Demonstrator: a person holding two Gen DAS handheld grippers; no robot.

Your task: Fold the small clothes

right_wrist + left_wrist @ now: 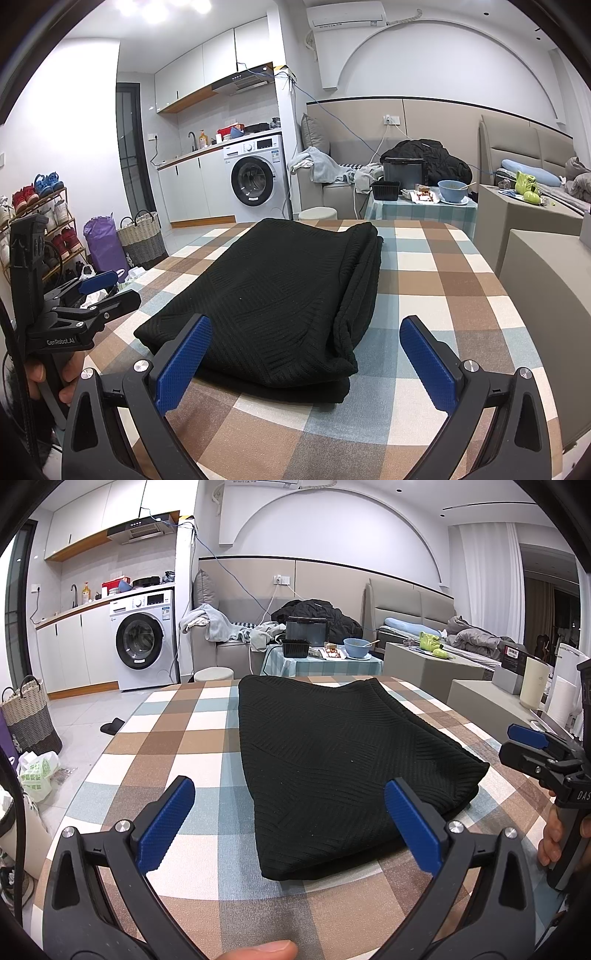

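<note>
Black knit garment (pixel 343 768) lies center of frame on checked tablecloth (pixel 177 738), already folded to long strip, layers stacked at right edge.

My left gripper (pixel 290 823) released, jaws wide, holding nothing, low in frame near cloth's near end. My right gripper (pixel 304 354) same: spread, empty.

Next, I reckon: pinch both near corners thru all layers, lift low, carry to far end, align edges.

Room: washing machine (pixel 142 642) upper left, side table w/ blue bowl (pixel 356 647) behind.
</note>
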